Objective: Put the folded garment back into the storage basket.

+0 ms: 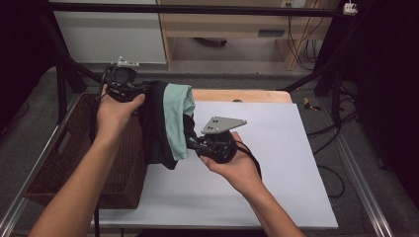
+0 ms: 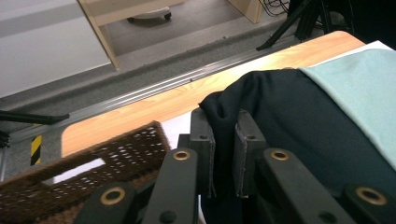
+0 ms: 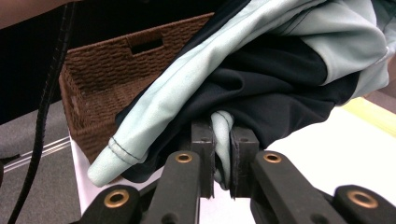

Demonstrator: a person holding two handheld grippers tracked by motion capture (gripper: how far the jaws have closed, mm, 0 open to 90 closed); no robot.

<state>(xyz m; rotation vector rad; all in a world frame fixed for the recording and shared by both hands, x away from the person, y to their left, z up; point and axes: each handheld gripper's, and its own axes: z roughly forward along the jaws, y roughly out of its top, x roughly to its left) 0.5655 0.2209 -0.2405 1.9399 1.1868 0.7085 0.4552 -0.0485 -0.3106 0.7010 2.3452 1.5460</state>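
Note:
A folded garment (image 1: 165, 123), black with a pale green part, hangs in the air between my two grippers, above the table's left edge. My left gripper (image 1: 132, 91) holds its far end; in the left gripper view its pads are shut on a black fold of the garment (image 2: 224, 126). My right gripper (image 1: 195, 143) holds the near end, and the right gripper view shows a pale green fold of the garment (image 3: 222, 140) pinched between the jaws, with black cloth draped above.
A brown wicker basket (image 1: 69, 158) stands at the table's left side, just below and left of the hanging garment. A white sheet (image 1: 257, 173) covers most of the wooden table (image 1: 237, 95). Black frame poles and cables lie around the table.

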